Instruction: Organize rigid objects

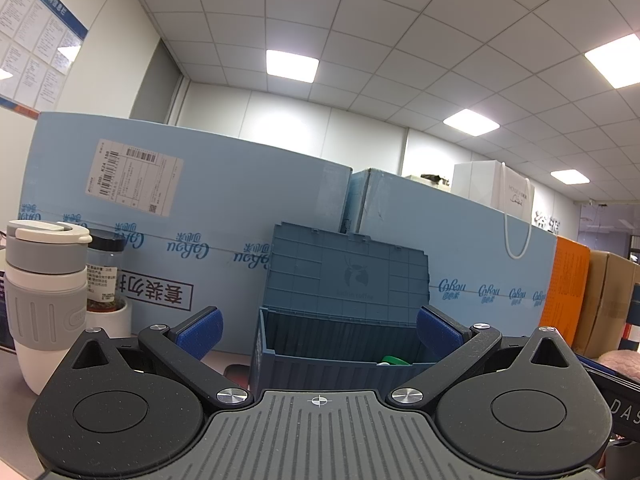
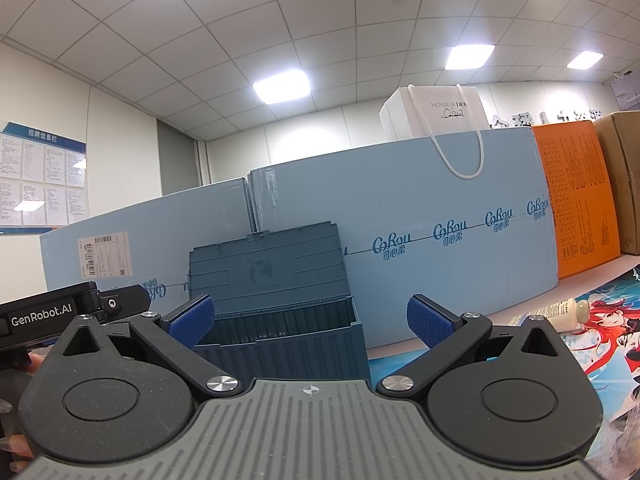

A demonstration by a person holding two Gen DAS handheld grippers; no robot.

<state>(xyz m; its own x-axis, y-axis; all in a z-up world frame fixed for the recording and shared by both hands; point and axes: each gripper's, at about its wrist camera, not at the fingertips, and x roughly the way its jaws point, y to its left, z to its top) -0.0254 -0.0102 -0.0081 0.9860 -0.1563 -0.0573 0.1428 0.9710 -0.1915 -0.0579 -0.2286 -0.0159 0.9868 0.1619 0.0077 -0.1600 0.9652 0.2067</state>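
A dark blue ribbed storage box [image 1: 332,364] stands straight ahead with its lid [image 1: 348,276] swung up against the cartons behind. A green and white item [image 1: 394,360] shows just over its front rim. My left gripper [image 1: 319,330] is open and holds nothing, level with the box's front. In the right wrist view the same box [image 2: 288,350] sits slightly left of centre, lid [image 2: 266,272] upright. My right gripper [image 2: 311,320] is open and holds nothing. A cream bottle [image 2: 562,314] lies on the mat at right.
Large light blue cartons [image 1: 224,216] wall off the back, with an orange box [image 2: 576,196] and brown cartons to the right and a white paper bag [image 2: 436,114] on top. A white and grey tumbler [image 1: 44,300] and a jar [image 1: 105,276] stand at left. A printed mat [image 2: 592,336] covers the table.
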